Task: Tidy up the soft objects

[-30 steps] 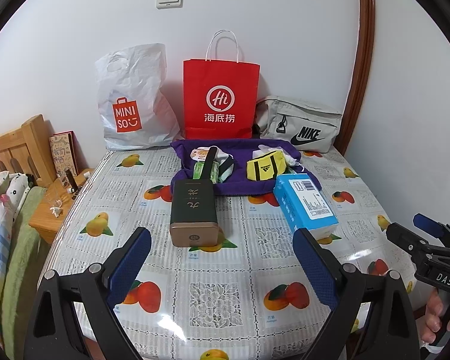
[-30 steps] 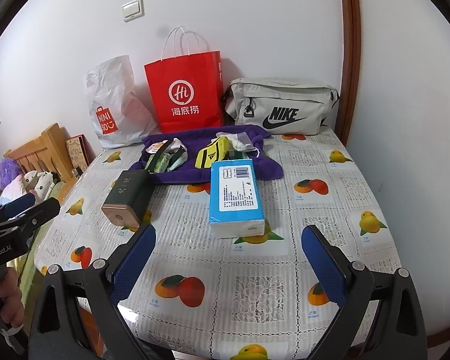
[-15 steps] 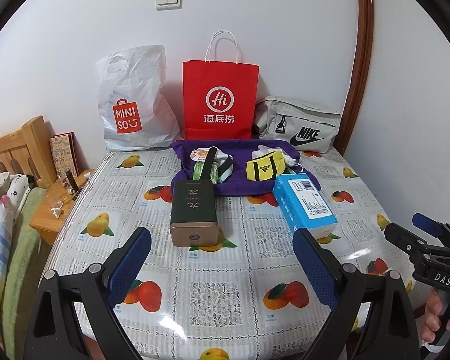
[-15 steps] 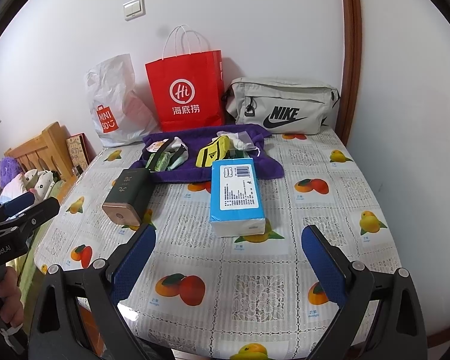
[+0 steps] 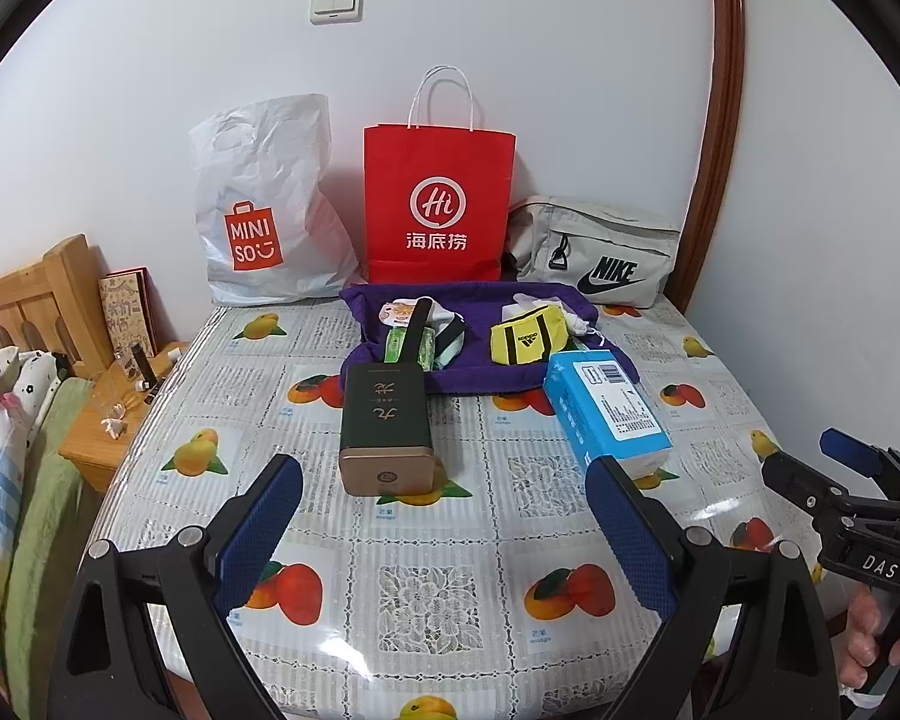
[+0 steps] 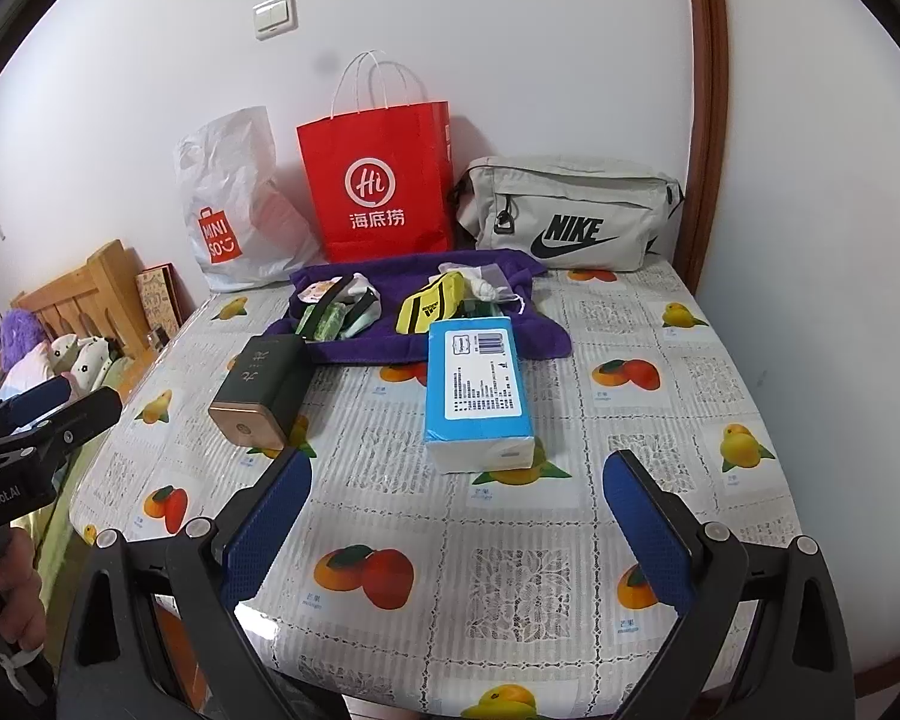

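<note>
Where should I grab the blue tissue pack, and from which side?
Grip the soft blue plastic-wrapped tissue pack across its two long sides near the white near end, coming straight in with the right gripper: it lies flat, lengthwise, and the open jaws look wide enough.

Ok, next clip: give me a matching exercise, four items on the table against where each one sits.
Items:
1. red paper bag
2. yellow pouch
3. blue tissue pack
4. dark green box

Places:
A. on the purple cloth
B. standing against the back wall
C. lying in front of the left tool
D. lying in front of the right tool

Pairs: 1-B, 2-A, 3-D, 4-C
</note>
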The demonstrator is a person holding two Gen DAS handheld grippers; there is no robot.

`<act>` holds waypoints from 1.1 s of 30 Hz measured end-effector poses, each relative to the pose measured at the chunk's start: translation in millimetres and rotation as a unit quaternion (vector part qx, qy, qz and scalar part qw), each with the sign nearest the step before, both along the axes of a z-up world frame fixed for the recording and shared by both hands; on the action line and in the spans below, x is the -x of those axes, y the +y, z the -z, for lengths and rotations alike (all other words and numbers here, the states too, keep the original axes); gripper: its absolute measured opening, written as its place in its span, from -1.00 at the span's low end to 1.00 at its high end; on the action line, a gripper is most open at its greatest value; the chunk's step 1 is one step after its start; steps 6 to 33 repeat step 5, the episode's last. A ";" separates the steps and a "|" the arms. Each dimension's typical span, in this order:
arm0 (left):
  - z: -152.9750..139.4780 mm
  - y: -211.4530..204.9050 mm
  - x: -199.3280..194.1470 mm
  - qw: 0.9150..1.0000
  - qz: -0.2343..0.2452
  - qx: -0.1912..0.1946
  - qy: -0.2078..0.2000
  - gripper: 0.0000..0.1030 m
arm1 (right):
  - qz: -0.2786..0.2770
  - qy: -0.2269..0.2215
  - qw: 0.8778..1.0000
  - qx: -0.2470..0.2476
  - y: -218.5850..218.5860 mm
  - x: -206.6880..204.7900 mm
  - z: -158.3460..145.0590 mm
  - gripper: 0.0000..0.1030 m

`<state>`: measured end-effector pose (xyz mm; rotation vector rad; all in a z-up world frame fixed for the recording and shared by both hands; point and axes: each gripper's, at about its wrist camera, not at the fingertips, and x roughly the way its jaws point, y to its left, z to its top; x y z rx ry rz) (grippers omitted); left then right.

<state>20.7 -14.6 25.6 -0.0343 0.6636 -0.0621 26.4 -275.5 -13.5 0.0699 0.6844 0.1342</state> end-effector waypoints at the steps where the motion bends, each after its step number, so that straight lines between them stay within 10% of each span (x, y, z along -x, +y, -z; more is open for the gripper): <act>1: 0.1 0.2 -0.4 1.000 0.000 -0.001 0.000 0.86 | 0.000 0.000 1.000 0.000 0.3 -0.2 0.1 0.88; 33: -0.5 1.2 -4.7 1.000 0.001 -0.003 0.000 0.86 | -0.004 0.001 1.000 -0.002 1.0 -2.5 1.3 0.88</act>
